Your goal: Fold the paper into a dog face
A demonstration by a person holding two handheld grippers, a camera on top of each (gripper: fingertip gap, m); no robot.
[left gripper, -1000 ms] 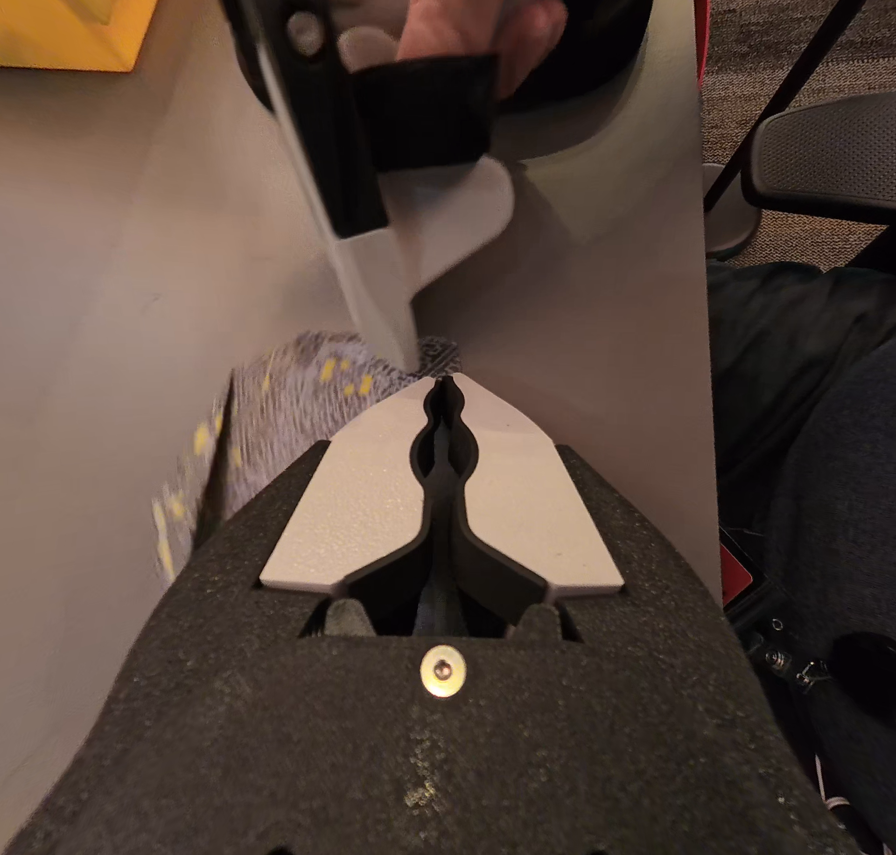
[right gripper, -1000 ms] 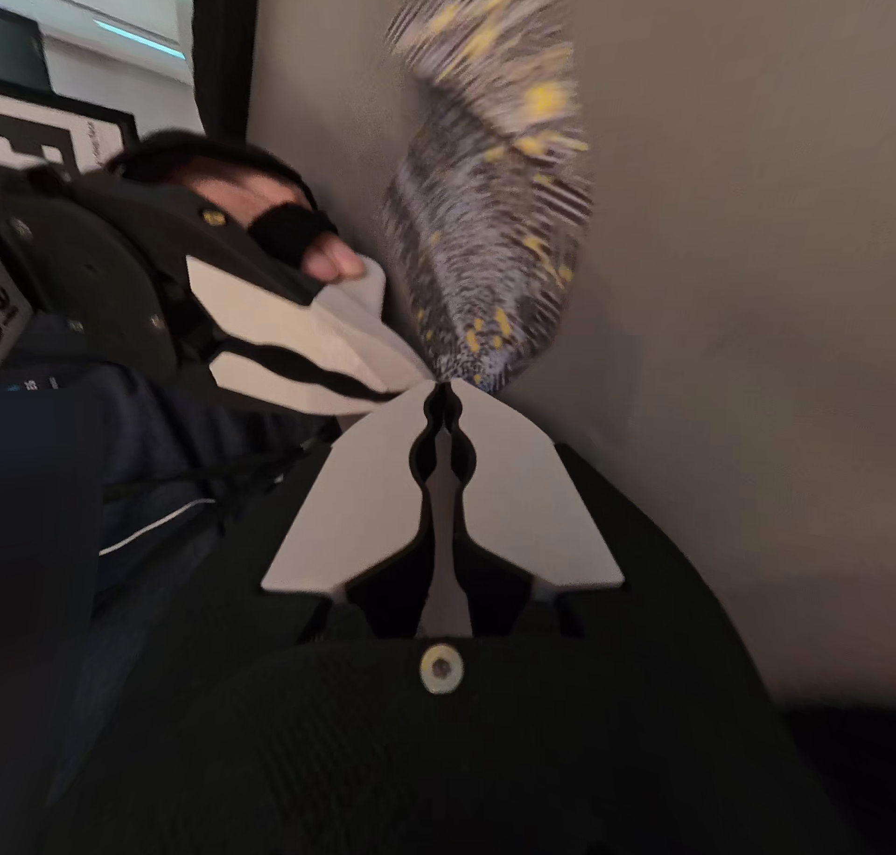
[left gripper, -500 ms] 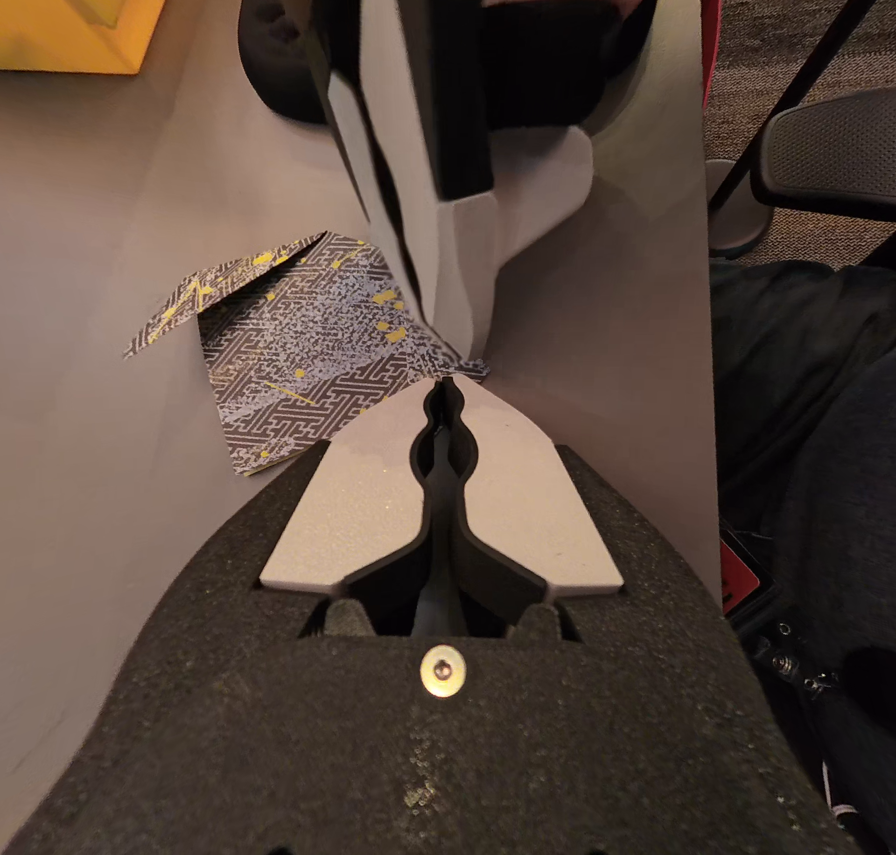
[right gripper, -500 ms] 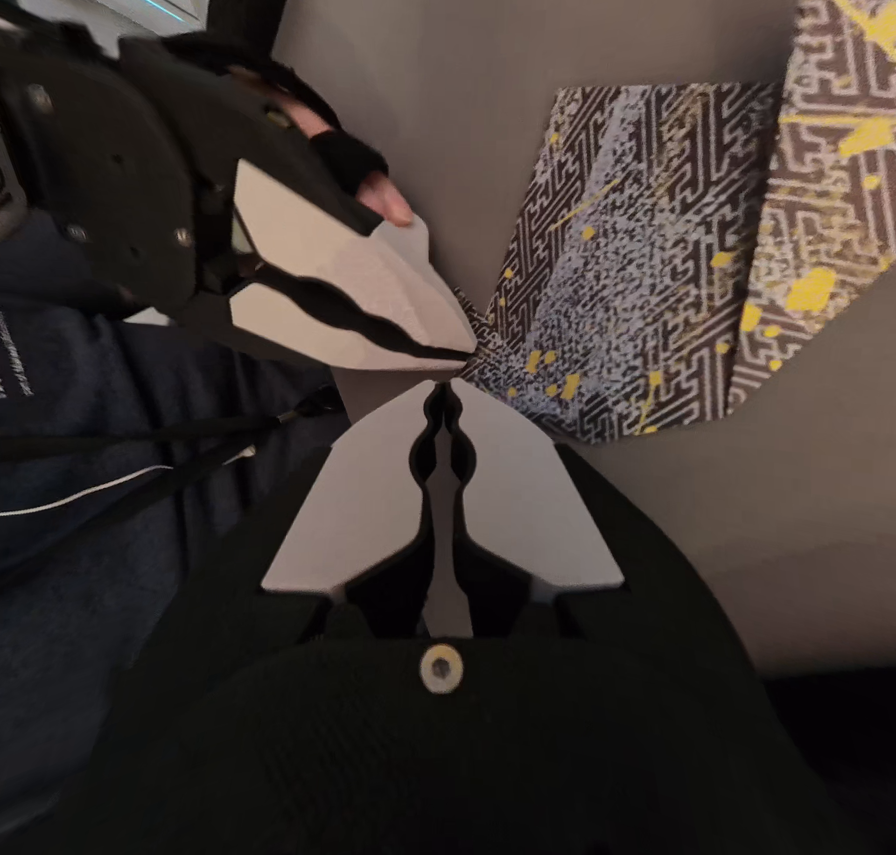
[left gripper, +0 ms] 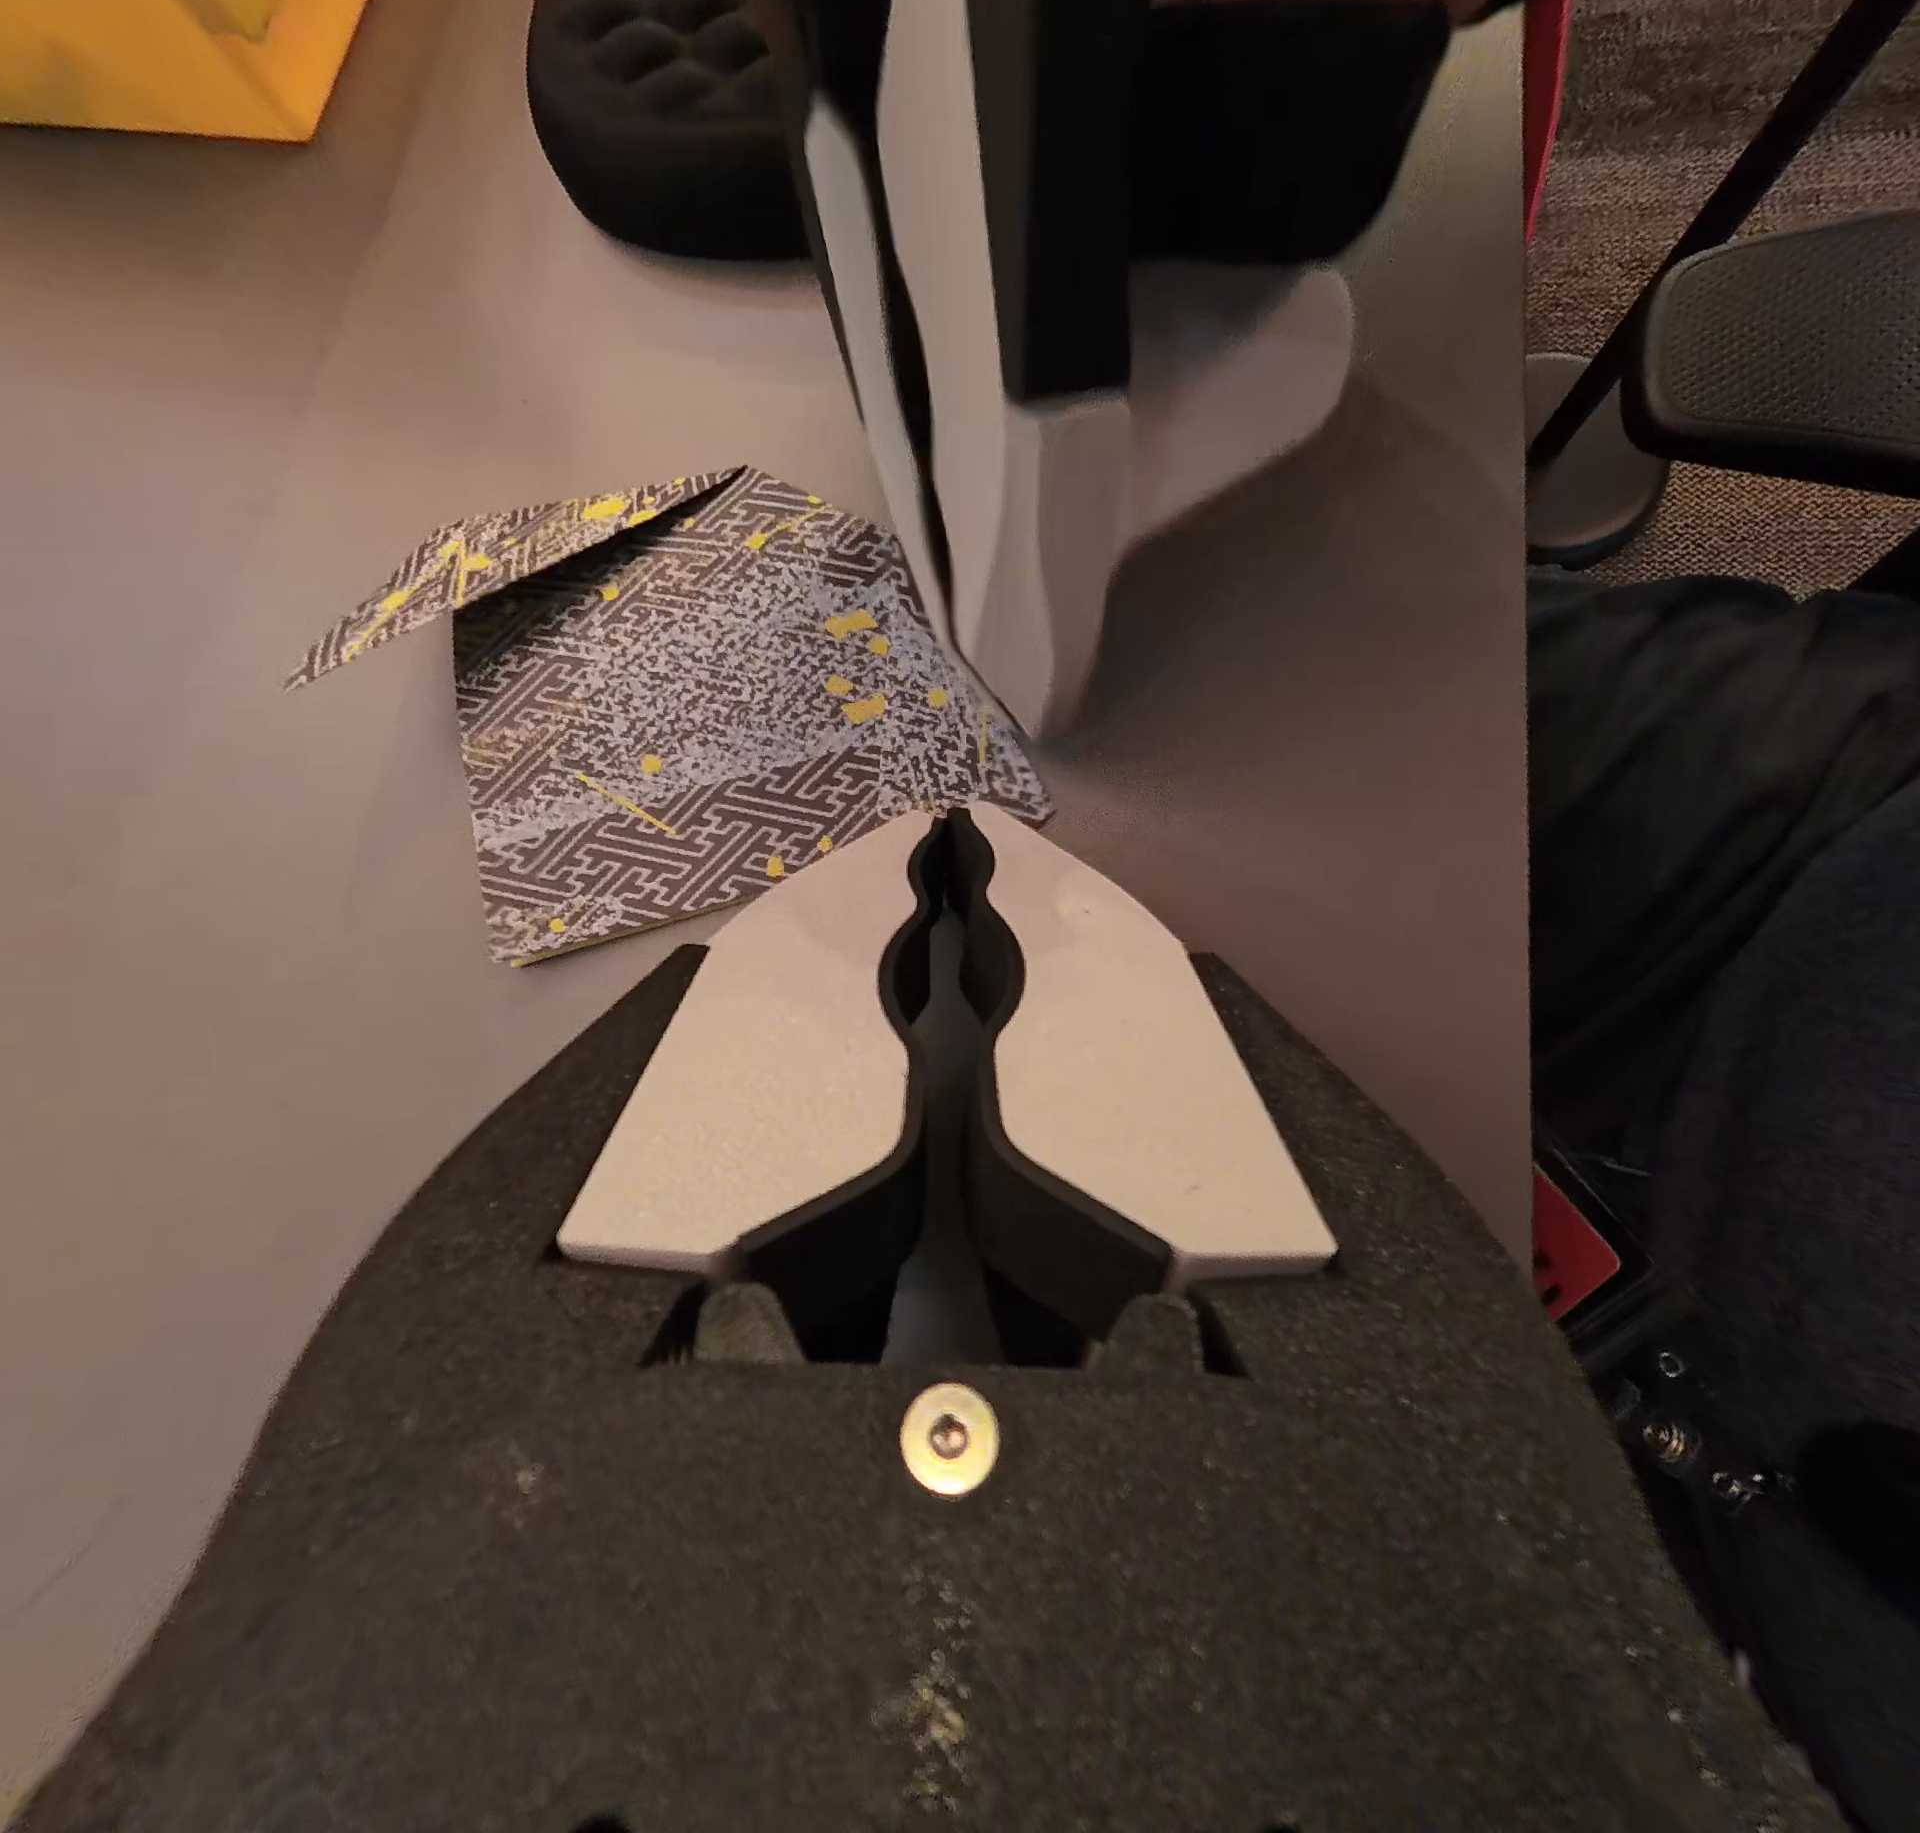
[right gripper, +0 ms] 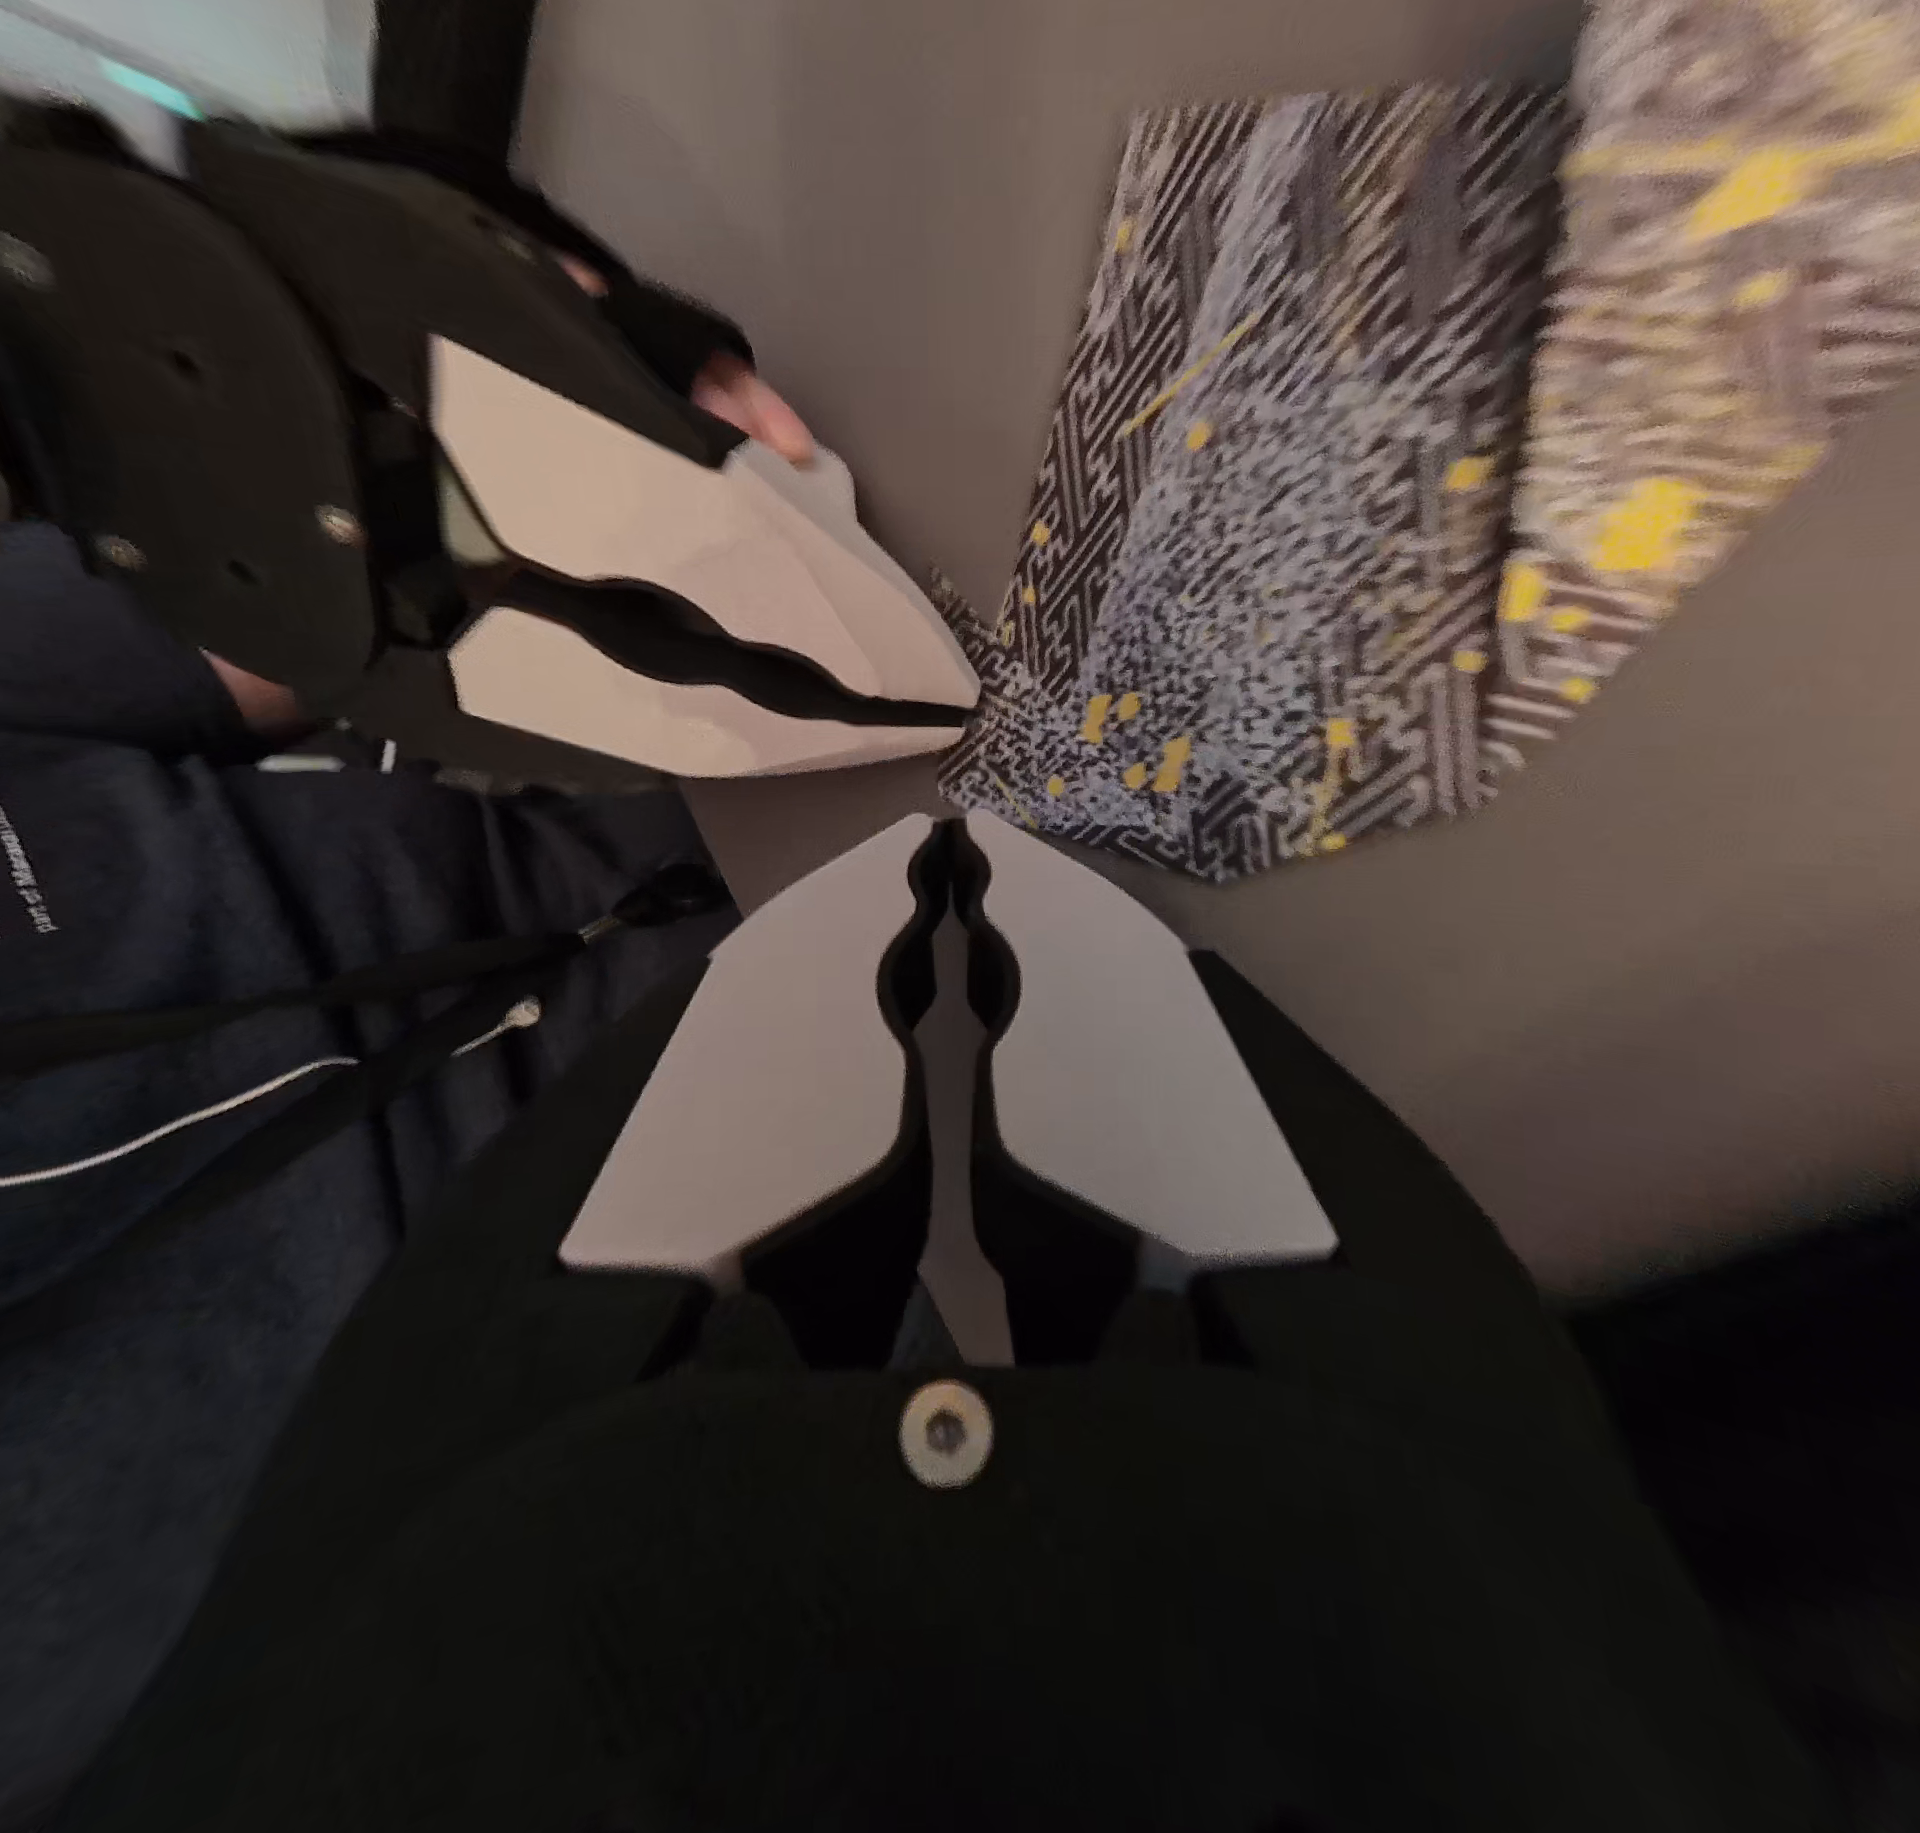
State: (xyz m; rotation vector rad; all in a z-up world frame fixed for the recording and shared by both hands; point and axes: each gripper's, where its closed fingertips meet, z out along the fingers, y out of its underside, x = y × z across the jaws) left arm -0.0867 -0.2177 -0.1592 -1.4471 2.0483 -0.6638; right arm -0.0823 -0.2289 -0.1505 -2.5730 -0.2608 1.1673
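Paper (left gripper: 717,744), patterned and part-folded, lies on the grey table (left gripper: 208,433); my left gripper (left gripper: 951,822) pinches its near corner, my right gripper (right gripper: 951,827) hovers closed beside it, ready for creasing the next flap.

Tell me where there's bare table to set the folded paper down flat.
Bare table lies left of the paper, below the yellow box. Crowded at the paper's right corner, where the left tool and right tool meet.
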